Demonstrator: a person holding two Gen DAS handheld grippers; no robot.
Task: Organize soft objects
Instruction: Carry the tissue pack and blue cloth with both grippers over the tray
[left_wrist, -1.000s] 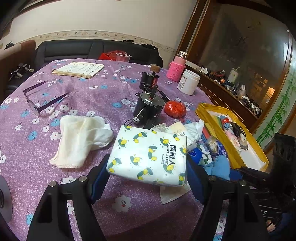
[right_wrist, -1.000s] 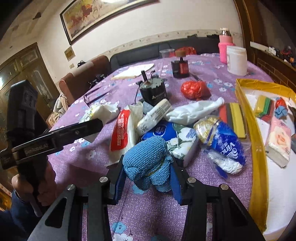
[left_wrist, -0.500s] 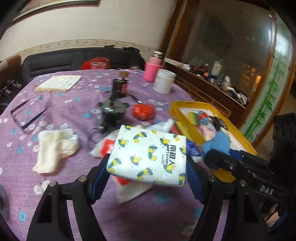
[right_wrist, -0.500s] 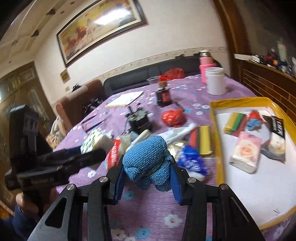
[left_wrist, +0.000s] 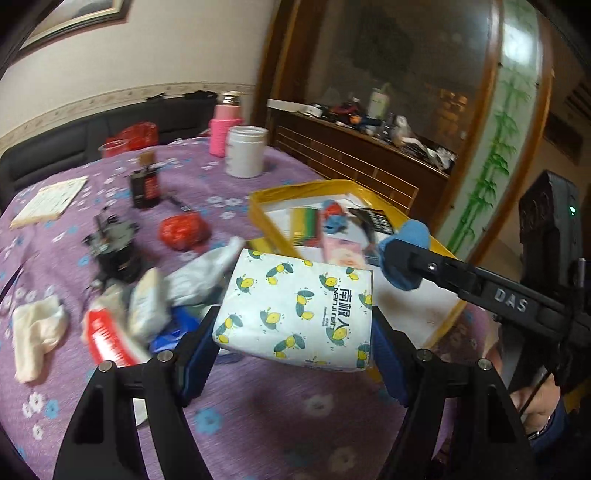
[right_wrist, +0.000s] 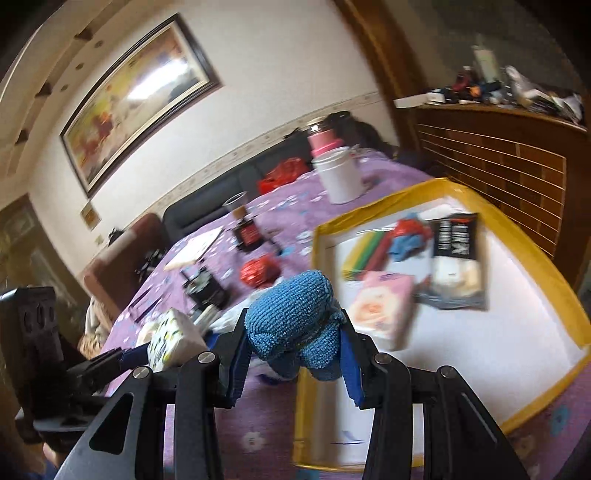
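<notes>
My left gripper (left_wrist: 295, 334) is shut on a white tissue pack (left_wrist: 299, 310) printed with lemons and holds it in the air above the purple table, just left of the yellow tray (left_wrist: 264, 218). My right gripper (right_wrist: 293, 354) is shut on a blue towel cloth (right_wrist: 295, 321) and holds it over the tray's near left corner (right_wrist: 303, 413). The cloth also shows in the left wrist view (left_wrist: 406, 254), and the tissue pack in the right wrist view (right_wrist: 173, 339). The tray holds a pink tissue pack (right_wrist: 384, 306), a black-labelled packet (right_wrist: 456, 258) and coloured cloths (right_wrist: 369, 251).
A pile of soft packs (left_wrist: 147, 306) and a cream cloth (left_wrist: 33, 332) lie left of the tray. A red bag (left_wrist: 183, 230), a black device (left_wrist: 118, 247), a dark bottle (left_wrist: 146, 184), a white jar (left_wrist: 245, 155) and a pink bottle (left_wrist: 223, 129) stand farther back.
Both grippers have swung right and risen with their loads. The tissue pack and blue cloth have gone from above the pile to the yellow tray's edge.
</notes>
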